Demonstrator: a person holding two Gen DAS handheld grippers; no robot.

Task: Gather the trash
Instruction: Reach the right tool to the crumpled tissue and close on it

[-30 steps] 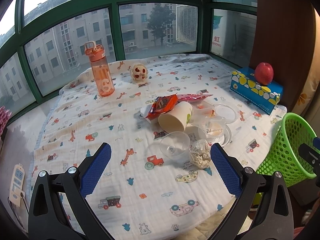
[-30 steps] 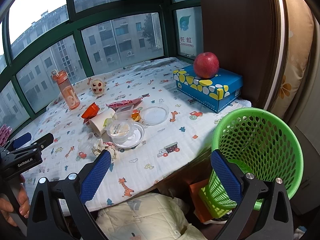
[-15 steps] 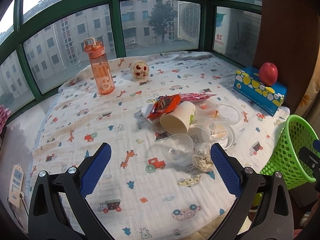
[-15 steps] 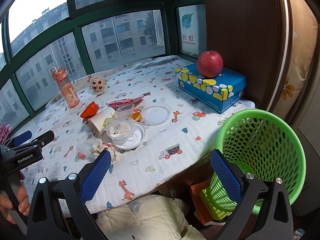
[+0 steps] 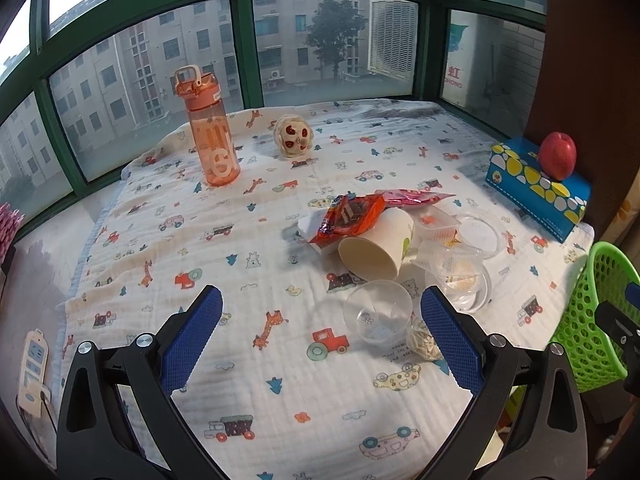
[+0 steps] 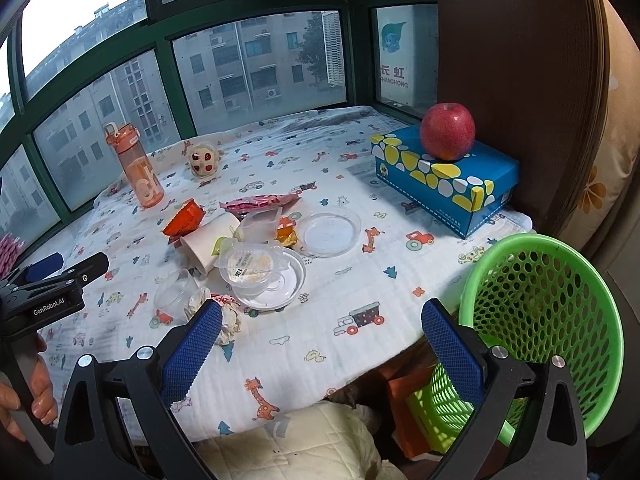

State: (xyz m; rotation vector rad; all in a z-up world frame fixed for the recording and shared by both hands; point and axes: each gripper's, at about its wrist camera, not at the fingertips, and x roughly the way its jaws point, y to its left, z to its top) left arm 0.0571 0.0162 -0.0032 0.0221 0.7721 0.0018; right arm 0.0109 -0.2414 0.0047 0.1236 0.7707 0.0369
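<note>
The left gripper (image 5: 320, 336) was held above the near part of the cartoon-print cloth (image 5: 168, 248), its blue-padded jaws spread wide with nothing between them. The trash was gathered ahead of it and to its right: a clear plastic cup (image 5: 378, 314) lay on its side just inside the right finger, with a crumpled wad of wrapper (image 5: 422, 342) partly hidden behind that finger. Farther ahead a tipped paper cup (image 5: 378, 248) was seen, its mouth turned toward the gripper, and an orange-red snack wrapper (image 5: 350, 218) was draped over it. A pink wrapper (image 5: 416, 197) lay beyond — clear lidded tubs (image 5: 456, 268) were bunched to the right.

The right gripper (image 6: 322, 346) was likewise held wide apart and empty, near the cloth's front edge. The green mesh basket (image 6: 548, 300) stood off the edge, partly behind the right finger. The clear lid (image 6: 330, 231) lay ahead, and the crumpled wad (image 6: 230, 318) was touching the left finger in view.

Far ahead, an orange water bottle (image 5: 210, 136) was standing upright; an apple (image 6: 447, 131) was resting on a blue tissue box (image 6: 444, 184).
</note>
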